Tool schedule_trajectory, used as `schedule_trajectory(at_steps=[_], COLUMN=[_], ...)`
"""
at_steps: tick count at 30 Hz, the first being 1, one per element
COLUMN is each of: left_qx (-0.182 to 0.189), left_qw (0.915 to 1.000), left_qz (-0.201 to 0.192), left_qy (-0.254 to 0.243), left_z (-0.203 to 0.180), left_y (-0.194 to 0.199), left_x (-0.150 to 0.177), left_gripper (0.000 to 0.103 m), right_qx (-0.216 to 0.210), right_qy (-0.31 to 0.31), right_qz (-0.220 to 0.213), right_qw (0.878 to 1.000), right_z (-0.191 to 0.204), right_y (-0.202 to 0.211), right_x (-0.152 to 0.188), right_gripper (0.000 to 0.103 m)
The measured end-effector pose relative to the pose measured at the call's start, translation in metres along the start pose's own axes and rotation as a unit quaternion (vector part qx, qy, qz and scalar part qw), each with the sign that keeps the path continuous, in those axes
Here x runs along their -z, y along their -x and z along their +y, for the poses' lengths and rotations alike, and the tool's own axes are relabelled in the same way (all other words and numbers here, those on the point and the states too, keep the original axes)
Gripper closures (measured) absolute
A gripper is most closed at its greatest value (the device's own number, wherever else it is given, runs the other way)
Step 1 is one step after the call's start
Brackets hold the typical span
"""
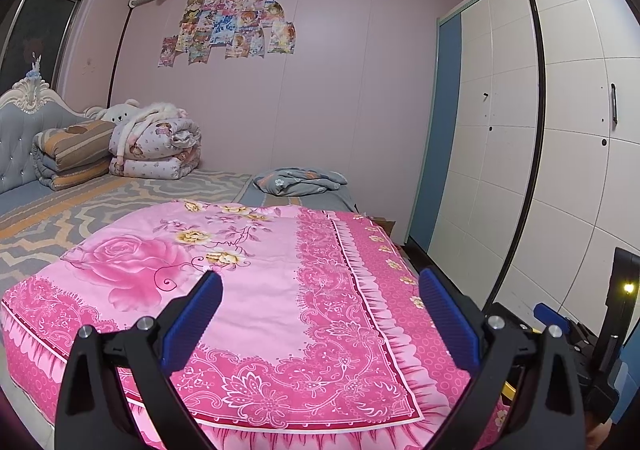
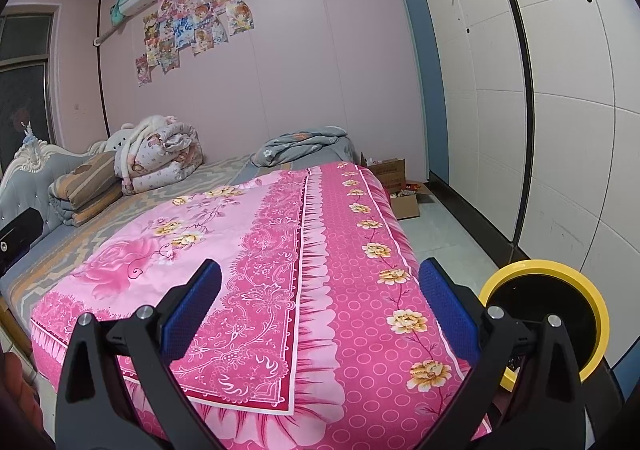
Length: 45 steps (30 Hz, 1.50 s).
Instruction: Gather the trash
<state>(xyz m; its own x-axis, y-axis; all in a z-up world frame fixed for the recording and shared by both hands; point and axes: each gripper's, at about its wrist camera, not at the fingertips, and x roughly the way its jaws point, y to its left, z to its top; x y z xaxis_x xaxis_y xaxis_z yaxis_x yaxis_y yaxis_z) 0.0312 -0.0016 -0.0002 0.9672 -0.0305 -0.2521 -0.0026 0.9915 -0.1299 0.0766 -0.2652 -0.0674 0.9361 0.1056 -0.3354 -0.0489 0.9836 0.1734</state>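
My left gripper (image 1: 320,314) is open and empty above the foot of a bed with a pink floral sheet (image 1: 256,290). My right gripper (image 2: 320,310) is open and empty over the same sheet (image 2: 304,270), nearer its right edge. A yellow-rimmed bin with a black inside (image 2: 548,314) stands on the floor to the right of my right gripper. An open cardboard box with small colourful items (image 2: 404,190) sits on the floor by the bed's far right side. No loose trash shows on the bed.
Folded quilts (image 1: 156,150) and a plush toy lie by the grey headboard (image 1: 20,138). A crumpled grey blanket (image 1: 300,182) lies at the far edge. A white wardrobe (image 1: 560,130) lines the right wall. My right gripper's body (image 1: 616,330) shows at the lower right.
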Motion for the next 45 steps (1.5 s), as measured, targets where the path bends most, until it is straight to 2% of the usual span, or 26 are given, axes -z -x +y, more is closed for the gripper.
schedule_trajectory(at_steps=[45], left_qx=[0.001], left_qw=[0.9998], left_qz=[0.013], left_qy=[0.011], left_z=[0.008], left_y=[-0.004], left_x=[0.008], left_gripper=[0.008], right_qx=[0.000], right_qy=[-0.008], right_qz=[0.024], right_qw=[1.000], right_z=[-0.003], right_y=[-0.012], right_x=[0.005], right_gripper=[0.008])
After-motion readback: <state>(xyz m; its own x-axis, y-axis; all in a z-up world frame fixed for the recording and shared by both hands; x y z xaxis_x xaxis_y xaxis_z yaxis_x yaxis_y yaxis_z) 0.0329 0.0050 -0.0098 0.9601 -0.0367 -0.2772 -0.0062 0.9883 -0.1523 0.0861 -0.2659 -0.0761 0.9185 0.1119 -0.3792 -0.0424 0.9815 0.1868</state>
